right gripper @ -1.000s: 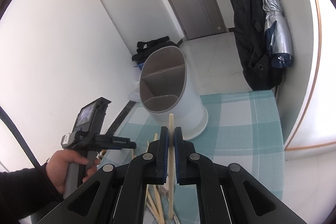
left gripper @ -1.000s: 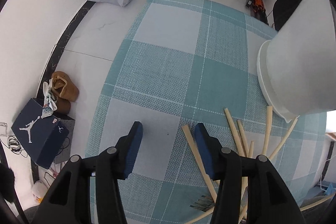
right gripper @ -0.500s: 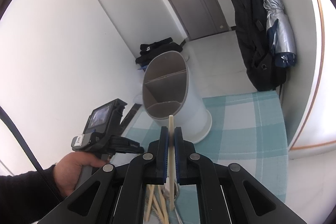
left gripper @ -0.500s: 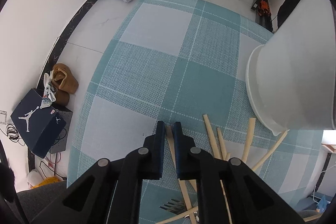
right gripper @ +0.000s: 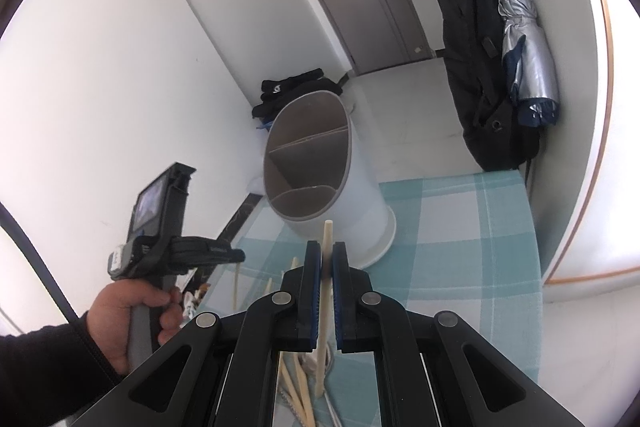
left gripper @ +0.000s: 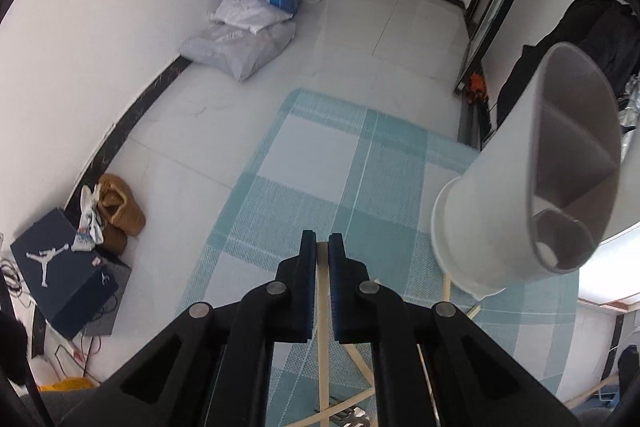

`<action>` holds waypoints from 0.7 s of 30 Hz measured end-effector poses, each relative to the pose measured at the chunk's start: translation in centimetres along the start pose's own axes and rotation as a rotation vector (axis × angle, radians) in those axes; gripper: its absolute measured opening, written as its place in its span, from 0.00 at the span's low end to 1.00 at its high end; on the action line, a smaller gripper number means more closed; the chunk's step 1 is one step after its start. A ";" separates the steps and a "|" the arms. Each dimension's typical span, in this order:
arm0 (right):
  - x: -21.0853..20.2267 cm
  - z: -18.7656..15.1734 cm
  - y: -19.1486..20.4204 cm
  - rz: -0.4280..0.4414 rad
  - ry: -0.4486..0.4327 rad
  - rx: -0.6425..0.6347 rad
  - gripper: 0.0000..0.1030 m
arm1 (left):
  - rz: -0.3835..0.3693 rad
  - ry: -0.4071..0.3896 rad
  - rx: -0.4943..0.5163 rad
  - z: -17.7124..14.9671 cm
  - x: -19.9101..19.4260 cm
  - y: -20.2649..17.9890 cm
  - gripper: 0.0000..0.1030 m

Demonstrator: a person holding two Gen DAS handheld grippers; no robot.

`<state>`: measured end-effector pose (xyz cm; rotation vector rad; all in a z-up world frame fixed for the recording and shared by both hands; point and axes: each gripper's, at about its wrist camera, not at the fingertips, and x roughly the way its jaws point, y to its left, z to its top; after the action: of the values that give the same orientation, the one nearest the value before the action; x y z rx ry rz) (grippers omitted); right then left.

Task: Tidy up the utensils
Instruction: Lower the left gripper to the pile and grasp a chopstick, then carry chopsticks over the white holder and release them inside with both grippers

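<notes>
Both tongs are clamped shut on thin wooden sticks: the left tongs (left gripper: 322, 247) on one stick (left gripper: 322, 339), the right tongs (right gripper: 327, 259) on another stick (right gripper: 325, 307). Each stick hangs over the loose sticks (right gripper: 298, 383) at the desk's (left gripper: 304, 163) near edge, and the white holder (right gripper: 320, 171) stands near its far edge. Held near one end, either stick may pivot in the pads and strike the holder's rim or land in the wrong compartment.

The tablecloth (left gripper: 352, 163) is a teal-and-white check with thin white lines. The utensil holder (right gripper: 360, 195) is white outside, grey-brown inside. The chopsticks (right gripper: 325, 291) are pale wood. Both grippers have black arms and blue pads (right gripper: 314, 291). On the white floor tiles (left gripper: 384, 39) at the left sit a navy shoebox (left gripper: 60, 279) with a white logo and tan shoes (left gripper: 120, 211).
</notes>
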<state>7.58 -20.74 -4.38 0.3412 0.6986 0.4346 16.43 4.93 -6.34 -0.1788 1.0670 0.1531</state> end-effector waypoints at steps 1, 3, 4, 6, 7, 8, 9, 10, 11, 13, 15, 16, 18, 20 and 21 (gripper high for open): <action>0.0 0.0 0.2 -0.001 -0.002 -0.008 0.05 | -0.008 -0.037 0.019 0.2 -1.0 -0.3 0.03; 0.0 -0.1 0.5 -0.008 -0.006 -0.022 0.05 | -0.048 -0.074 0.028 0.5 -2.2 -0.4 0.03; 0.0 -0.1 0.7 -0.008 -0.008 -0.027 0.05 | -0.059 -0.099 0.036 0.5 -3.0 -0.5 0.03; 0.0 0.0 1.0 -0.018 -0.009 -0.034 0.05 | -0.087 -0.131 0.055 0.6 -4.0 -0.6 0.03; 0.1 0.0 1.2 -0.022 -0.010 -0.038 0.05 | -0.099 -0.148 0.063 0.5 -4.5 -0.6 0.03; 0.1 0.0 1.4 -0.026 -0.011 -0.042 0.05 | -0.117 -0.160 0.070 0.4 -5.0 -0.6 0.03; 0.1 0.0 1.5 -0.029 -0.011 -0.046 0.05 | -0.129 -0.168 0.072 0.3 -5.3 -0.5 0.03; 0.2 0.0 1.7 -0.033 -0.010 -0.051 0.05 | -0.140 -0.183 0.075 0.2 -5.9 -0.4 0.03; 0.2 0.1 1.9 -0.037 -0.008 -0.055 0.05 | -0.153 -0.194 0.082 0.1 -6.3 -0.4 0.03; 0.2 0.2 2.2 -0.042 -0.010 -0.063 0.05 | -0.178 -0.215 0.097 0.0 -7.3 -0.5 0.02; 0.2 0.2 2.5 -0.052 -0.015 -0.075 0.04 | -0.199 -0.231 0.113 -0.2 -8.2 -0.6 0.03; 0.1 0.3 2.7 -0.053 -0.017 -0.078 0.05 | -0.211 -0.239 0.119 -0.3 -8.6 -0.7 0.03; 0.0 0.3 2.9 -0.057 -0.021 -0.083 0.04 | -0.233 -0.247 0.128 -0.4 -9.2 -0.6 0.02; -0.2 0.3 3.2 -0.065 -0.028 -0.094 0.04 | -0.252 -0.252 0.134 -0.4 -10.0 -0.8 0.02; -0.4 0.4 3.3 -0.065 -0.036 -0.095 0.04 | -0.262 -0.255 0.137 -0.5 -10.4 -0.9 0.02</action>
<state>6.70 -18.23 -2.39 0.2354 0.6495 0.3978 11.32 3.55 2.61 -0.1688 0.7885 -0.1308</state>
